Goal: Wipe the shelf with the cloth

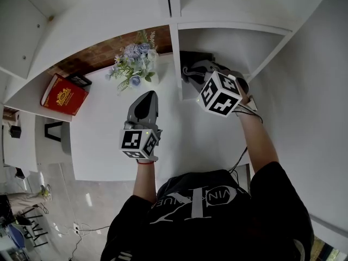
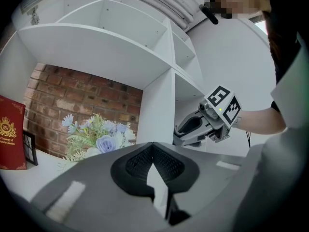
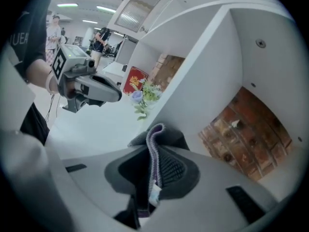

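My right gripper (image 1: 191, 73) reaches into the right-hand compartment (image 1: 239, 48) of the white shelf, just past the upright divider (image 1: 176, 58). It is shut on a dark grey cloth (image 1: 188, 63) with a purple edge, which sticks up between the jaws in the right gripper view (image 3: 157, 134). The left gripper (image 1: 148, 95) hovers over the wide white shelf board (image 1: 103, 129), in front of the divider. Its jaws are shut with nothing between them (image 2: 152, 151). The left gripper view also shows the right gripper (image 2: 193, 128) beyond the divider.
A bunch of pale blue artificial flowers (image 1: 134, 64) stands by the divider at the back. A red book (image 1: 62, 94) and a small black frame (image 1: 80, 80) stand at the board's left end. A brick wall (image 3: 241, 124) backs the compartments, with another shelf board (image 2: 96, 47) overhead.
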